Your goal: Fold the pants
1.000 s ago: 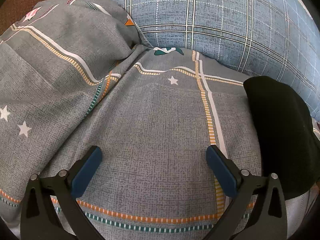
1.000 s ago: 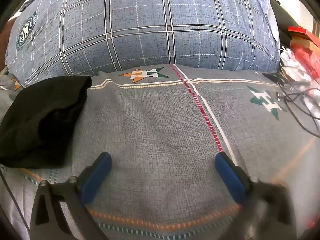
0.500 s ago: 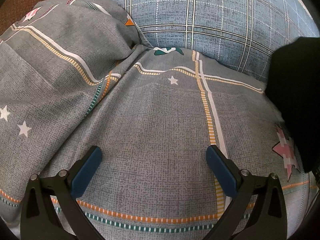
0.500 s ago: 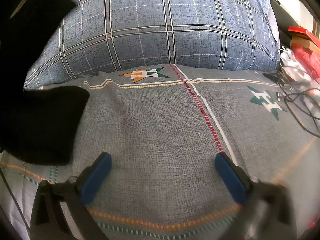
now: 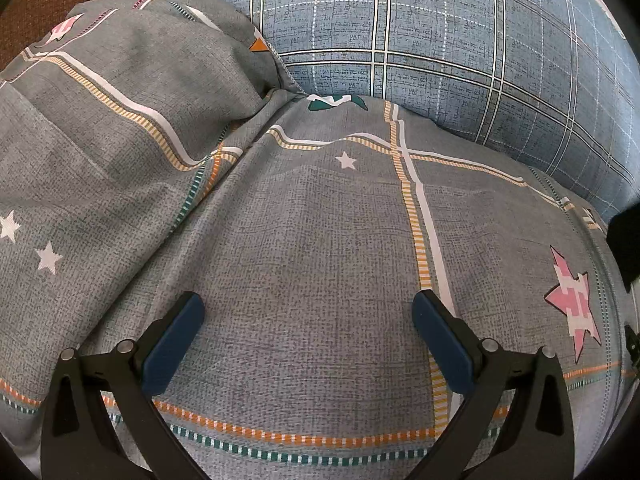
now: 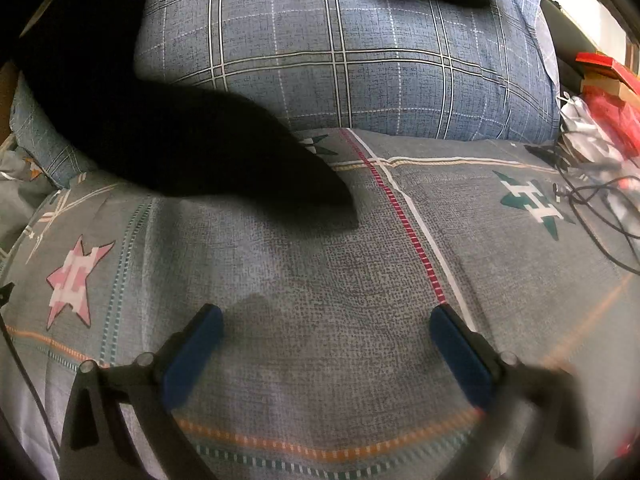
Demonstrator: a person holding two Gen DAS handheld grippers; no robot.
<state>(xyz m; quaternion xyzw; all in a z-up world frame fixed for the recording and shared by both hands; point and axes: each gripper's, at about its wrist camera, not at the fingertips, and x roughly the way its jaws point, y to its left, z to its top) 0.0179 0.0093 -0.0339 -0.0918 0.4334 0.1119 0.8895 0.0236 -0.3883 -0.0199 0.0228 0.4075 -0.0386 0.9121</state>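
Note:
The black pants [image 6: 168, 128] hang in the air at the upper left of the right wrist view, their lower end touching the grey patterned bedsheet [image 6: 320, 280]. A small black part of them shows at the right edge of the left wrist view [image 5: 626, 244]. What lifts them is hidden. My left gripper [image 5: 308, 332] is open and empty over the sheet [image 5: 300, 260]. My right gripper [image 6: 326, 344] is open and empty, low over the sheet, in front of the pants.
A blue plaid pillow [image 6: 360, 60] lies at the back, also in the left wrist view [image 5: 440, 40]. A bunched grey duvet [image 5: 100, 120] rises at the left. Black cables [image 6: 592, 200] and red items [image 6: 608, 80] lie at the right edge.
The pants, folded flat between the grippers a second ago, have been lifted off the sheet and swung up and right. Both grippers have stayed in place, open.

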